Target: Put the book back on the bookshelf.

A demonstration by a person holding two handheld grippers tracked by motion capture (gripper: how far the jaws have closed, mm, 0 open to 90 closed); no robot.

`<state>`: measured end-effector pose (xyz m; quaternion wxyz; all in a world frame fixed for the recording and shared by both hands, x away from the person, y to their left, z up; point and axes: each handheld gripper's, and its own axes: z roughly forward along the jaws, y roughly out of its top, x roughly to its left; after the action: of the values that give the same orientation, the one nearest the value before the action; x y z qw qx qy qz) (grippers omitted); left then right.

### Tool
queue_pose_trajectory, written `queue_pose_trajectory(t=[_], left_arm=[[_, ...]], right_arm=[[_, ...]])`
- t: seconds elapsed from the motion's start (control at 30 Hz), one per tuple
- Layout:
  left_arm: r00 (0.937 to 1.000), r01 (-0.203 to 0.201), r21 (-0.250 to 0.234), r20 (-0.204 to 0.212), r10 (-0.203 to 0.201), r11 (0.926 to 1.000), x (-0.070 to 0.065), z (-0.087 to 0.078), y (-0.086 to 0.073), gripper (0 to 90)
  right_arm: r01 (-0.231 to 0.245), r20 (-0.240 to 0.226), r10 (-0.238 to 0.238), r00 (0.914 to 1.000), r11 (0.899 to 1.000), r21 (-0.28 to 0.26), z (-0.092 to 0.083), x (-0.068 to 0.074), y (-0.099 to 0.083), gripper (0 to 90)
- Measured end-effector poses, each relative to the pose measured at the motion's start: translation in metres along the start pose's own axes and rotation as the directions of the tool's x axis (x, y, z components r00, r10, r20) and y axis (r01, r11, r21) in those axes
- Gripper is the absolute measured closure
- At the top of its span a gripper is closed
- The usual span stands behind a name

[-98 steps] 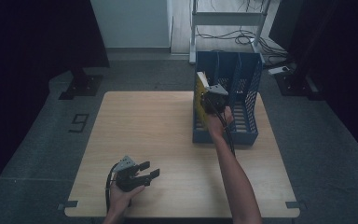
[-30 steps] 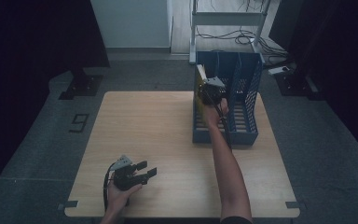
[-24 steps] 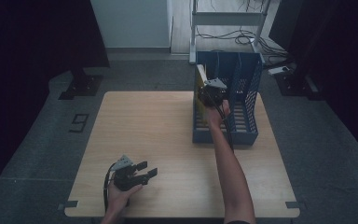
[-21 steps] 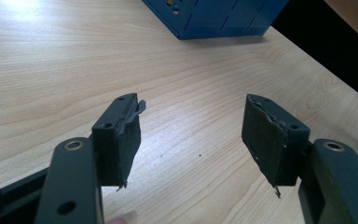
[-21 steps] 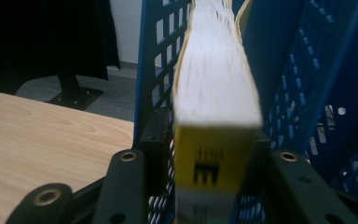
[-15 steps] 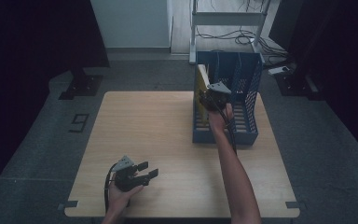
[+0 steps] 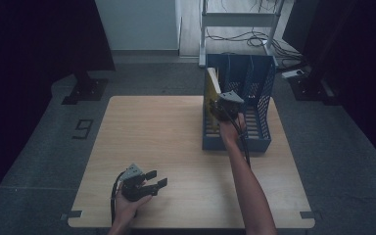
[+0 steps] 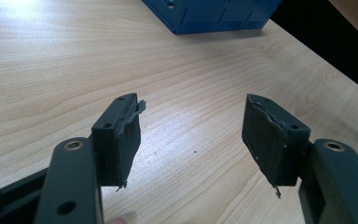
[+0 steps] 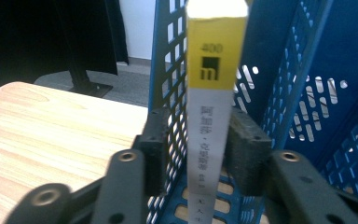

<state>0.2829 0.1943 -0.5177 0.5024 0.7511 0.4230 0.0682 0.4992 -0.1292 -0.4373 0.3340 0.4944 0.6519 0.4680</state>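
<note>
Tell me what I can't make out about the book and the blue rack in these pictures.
- Foot of the book: right gripper view, cut off by the bottom edge.
- Its spine lettering: right gripper view, blurred; high view, too small.
- The blue rack: left gripper view, top edge cuts off all but a corner.

Beyond my table [image 7: 166, 142] I see grey carpet [image 7: 44, 132] with a "9" marker [image 7: 82, 129] by the left edge. A black stand base [image 7: 84, 90] sits past it. Behind, a white wall [image 7: 137, 24], a metal rack [image 7: 240, 19] and loose cables [image 7: 245, 39].
</note>
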Motion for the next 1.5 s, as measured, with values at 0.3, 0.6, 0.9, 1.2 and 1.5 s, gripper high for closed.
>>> queue_pose_trajectory(t=[0.3,0.6,0.9,1.2,1.5], left_arm=[[1.0000,0.002,-0.002,-0.001,-0.002,1.0000,0.001,-0.001,0.000,37.2],[1.0000,0.004,-0.004,-0.003,-0.004,1.0000,0.001,-0.001,0.000,37.2],[1.0000,0.004,-0.005,-0.004,-0.004,1.0000,0.002,-0.002,0.001,37.2],[1.0000,0.006,-0.010,-0.007,-0.006,0.9999,0.001,-0.001,0.000,37.3],[1.0000,0.005,0.006,-0.003,-0.004,1.0000,0.001,0.001,-0.001,37.5]], right_arm=[[-0.001,0.045,0.000,0.9990,1.000,0.015,0.000,0.004,0.001,72.2],[-0.009,0.036,0.008,0.9993,1.000,0.007,0.003,0.011,0.002,72.5],[0.000,0.033,0.000,0.9995,1.000,0.016,0.007,0.021,0.005,72.3],[-0.009,0.019,0.009,0.9998,1.000,0.013,0.007,0.023,0.004,69.6],[-0.013,0.043,0.012,0.9990,0.999,0.029,0.008,0.028,0.008,70.5]])
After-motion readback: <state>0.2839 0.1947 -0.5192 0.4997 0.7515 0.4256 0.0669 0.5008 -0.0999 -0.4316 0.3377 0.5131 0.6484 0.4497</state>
